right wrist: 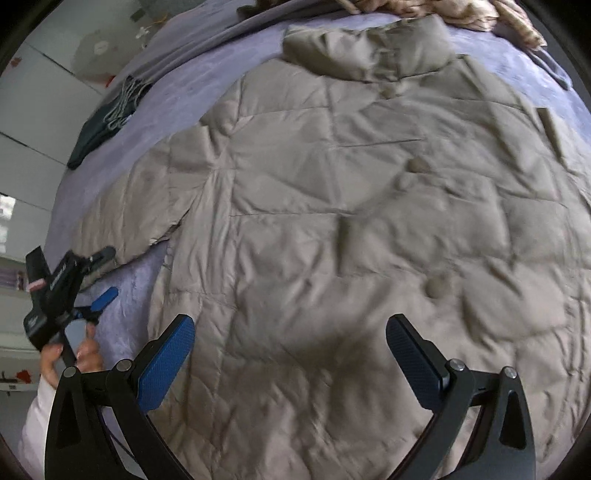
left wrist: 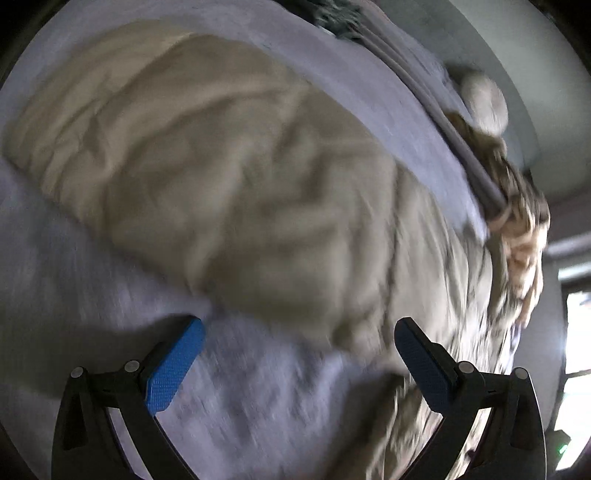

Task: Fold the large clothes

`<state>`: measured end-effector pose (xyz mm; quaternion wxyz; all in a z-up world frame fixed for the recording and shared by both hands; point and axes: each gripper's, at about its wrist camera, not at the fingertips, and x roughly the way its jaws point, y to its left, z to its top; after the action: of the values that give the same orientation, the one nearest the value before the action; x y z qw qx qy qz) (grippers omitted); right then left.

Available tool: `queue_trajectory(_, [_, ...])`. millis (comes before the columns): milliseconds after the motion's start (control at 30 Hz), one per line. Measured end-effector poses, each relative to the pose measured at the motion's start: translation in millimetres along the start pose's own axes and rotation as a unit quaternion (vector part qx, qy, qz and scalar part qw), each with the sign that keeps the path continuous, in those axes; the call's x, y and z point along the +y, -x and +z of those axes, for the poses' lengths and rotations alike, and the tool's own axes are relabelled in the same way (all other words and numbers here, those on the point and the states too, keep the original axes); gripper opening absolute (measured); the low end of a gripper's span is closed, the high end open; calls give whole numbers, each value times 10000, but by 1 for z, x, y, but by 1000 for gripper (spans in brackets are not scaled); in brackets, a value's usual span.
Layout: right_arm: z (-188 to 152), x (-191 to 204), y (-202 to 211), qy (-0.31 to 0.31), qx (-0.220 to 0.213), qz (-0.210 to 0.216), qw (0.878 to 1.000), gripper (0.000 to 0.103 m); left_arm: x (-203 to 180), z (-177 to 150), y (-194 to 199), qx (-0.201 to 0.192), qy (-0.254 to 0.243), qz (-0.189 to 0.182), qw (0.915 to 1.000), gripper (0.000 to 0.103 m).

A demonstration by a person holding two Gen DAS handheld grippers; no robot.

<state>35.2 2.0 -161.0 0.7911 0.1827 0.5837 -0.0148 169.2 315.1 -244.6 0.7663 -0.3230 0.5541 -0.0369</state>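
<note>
A large beige quilted jacket [right wrist: 332, 221] lies spread flat on a lavender bed sheet [right wrist: 177, 99], collar at the far end, buttons down its front. My right gripper [right wrist: 290, 332] is open and empty, just above the jacket's lower front. The left wrist view is blurred; it shows the jacket's sleeve [left wrist: 207, 166] across the sheet [left wrist: 240, 387]. My left gripper [left wrist: 299, 336] is open and empty above the sheet beside the sleeve's edge. It also shows in the right wrist view [right wrist: 101, 295], held by a hand at the jacket's left sleeve.
A dark garment with hangers [right wrist: 107, 122] lies at the bed's far left. A patterned tan cloth [right wrist: 480, 14] sits beyond the collar and shows in the left wrist view [left wrist: 517, 229]. A bright window [left wrist: 576, 350] is on the right.
</note>
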Motion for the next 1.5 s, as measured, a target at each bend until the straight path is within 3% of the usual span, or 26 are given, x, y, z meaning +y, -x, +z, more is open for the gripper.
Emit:
queue_trajectory(133, [11,13,-15,77,-89,209,9997,103,5,34,3,-431,45,-41,9991,103])
queue_trajectory(200, [19,22,-23,141,-173,345,9992,103,5,50,3,-685,31,129,9976,103])
queue_trajectory(233, [24,26,-28,143,-191,435,9988,103,3,59,3,-771,46,228,9968,98])
queue_trajectory(267, [27,27,-30,137,-192,502,9985,103,5,66,3,-902,65,400,9951,89])
queue_trajectory(333, [37,35,-34,114,-252,669,9974,103,10,80,0,-956,84,564,9938,33])
queue_trajectory(400, [47,42,-39,55,-342,826,9960,103,14,89,3,-943,121,317,9950,14])
queue_trajectory(467, [58,45,-43,-153,-409,978,9942,102,7,91,17,-1146,-145,430,9924,14])
queue_trajectory(500, [64,46,-47,-282,-431,1103,9926,95,-1,90,26,-1269,-404,534,9897,14])
queue_trajectory(533, [69,47,-50,-379,-440,1192,9912,64,-10,88,35,-1382,-682,600,9862,14])
queue_trajectory(600, [79,50,-64,-536,-281,1228,9906,15,-26,85,51,-1539,-1157,614,9794,14])
queue_trajectory(700, [88,55,-82,-668,-251,1519,9858,12,-54,75,76,-1778,-1808,500,9660,14])
queue_trajectory(867, [95,63,-109,-595,-85,2016,9776,12,-109,49,93,-1905,-2460,133,9503,14])
queue_trajectory(1100, [94,56,-148,-634,515,2188,9723,8,-203,-3,79,-1623,-3128,-507,9345,14])
queue_trajectory(1233, [87,33,-119,-551,473,2345,9694,8,-267,-46,47,-1238,-3552,-828,9228,14])
queue_trajectory(1333, [79,-18,-77,-634,141,2096,9756,9,-310,-83,13,-867,-3928,-968,9104,14])
queue_trajectory(1500, [63,-105,-18,-822,-410,1429,9855,10,-352,-156,-57,-230,-4701,-592,8803,14])
